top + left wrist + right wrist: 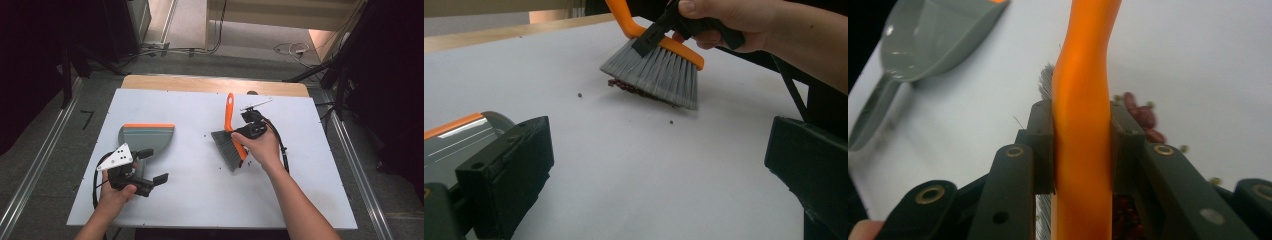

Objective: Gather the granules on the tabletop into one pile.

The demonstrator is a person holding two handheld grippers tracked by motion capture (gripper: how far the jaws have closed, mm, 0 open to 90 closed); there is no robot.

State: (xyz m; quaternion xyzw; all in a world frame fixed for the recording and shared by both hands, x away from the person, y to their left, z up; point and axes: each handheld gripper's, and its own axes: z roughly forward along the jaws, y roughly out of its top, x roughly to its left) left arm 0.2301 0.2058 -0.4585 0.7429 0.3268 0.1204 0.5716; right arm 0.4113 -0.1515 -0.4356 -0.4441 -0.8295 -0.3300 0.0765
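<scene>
A hand brush [229, 116] with an orange handle and grey bristles [227, 149] stands tilted at the middle right of the white board. My right gripper [246, 133] is shut on its handle [1088, 60], whose sides the pads [1043, 145] press. The bristles [654, 70] rest over a small heap of dark red beans [626, 87], also seen beside the handle [1143, 117]. A grey dustpan [147, 137] with an orange lip lies at the left. My left gripper [152, 166] is open just in front of the dustpan, nothing between its jaws [659, 170].
A few loose specks [580, 94] lie scattered on the white board [200, 190]. A wooden table edge [200, 82] runs along the far side. Cables [290, 49] lie on the floor beyond, and metal rails [35, 165] flank the table.
</scene>
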